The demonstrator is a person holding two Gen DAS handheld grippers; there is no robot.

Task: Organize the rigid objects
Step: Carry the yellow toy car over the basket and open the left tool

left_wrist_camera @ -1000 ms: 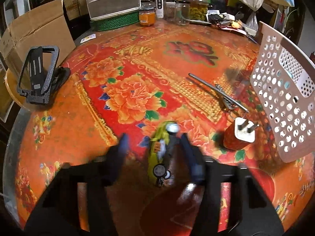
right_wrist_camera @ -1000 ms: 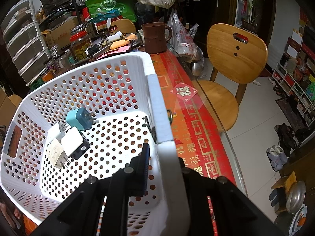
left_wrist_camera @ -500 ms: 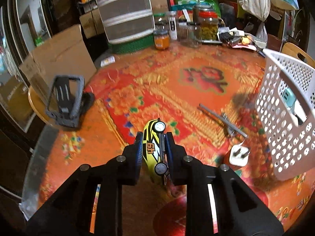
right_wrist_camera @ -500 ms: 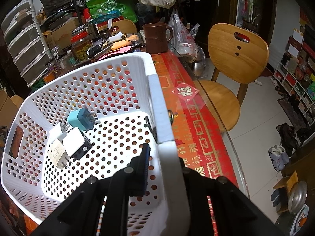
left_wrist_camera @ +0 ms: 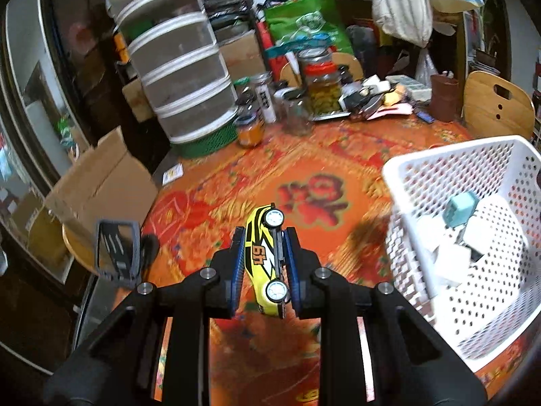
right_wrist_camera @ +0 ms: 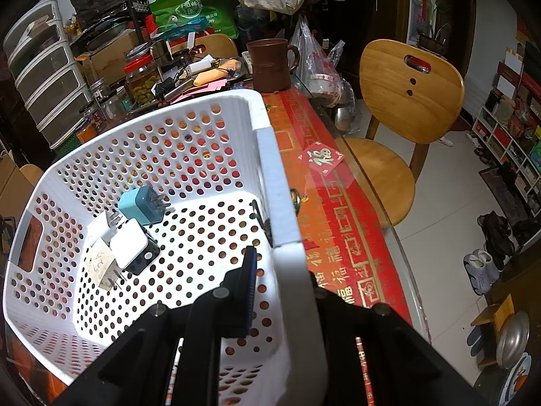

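My left gripper (left_wrist_camera: 265,237) is shut on a yellow toy car (left_wrist_camera: 265,264), held on its side well above the red floral table (left_wrist_camera: 304,176). To its right stands the white perforated basket (left_wrist_camera: 439,172) with a teal charger (left_wrist_camera: 461,208) and white chargers inside. In the right wrist view my right gripper (right_wrist_camera: 280,253) is shut on the basket's near wall (right_wrist_camera: 277,196). The teal charger (right_wrist_camera: 142,204) and white chargers (right_wrist_camera: 130,242) lie on the basket floor.
A black phone stand (left_wrist_camera: 116,252) sits at the table's left edge beside a cardboard box (left_wrist_camera: 101,182). Jars (left_wrist_camera: 319,81) and stacked drawers (left_wrist_camera: 175,67) crowd the far side. A brown mug (right_wrist_camera: 270,64) and wooden chair (right_wrist_camera: 405,101) lie beyond the basket.
The left gripper closed on the toy car and lifted it off the table toward the basket. The right gripper and basket stayed put.
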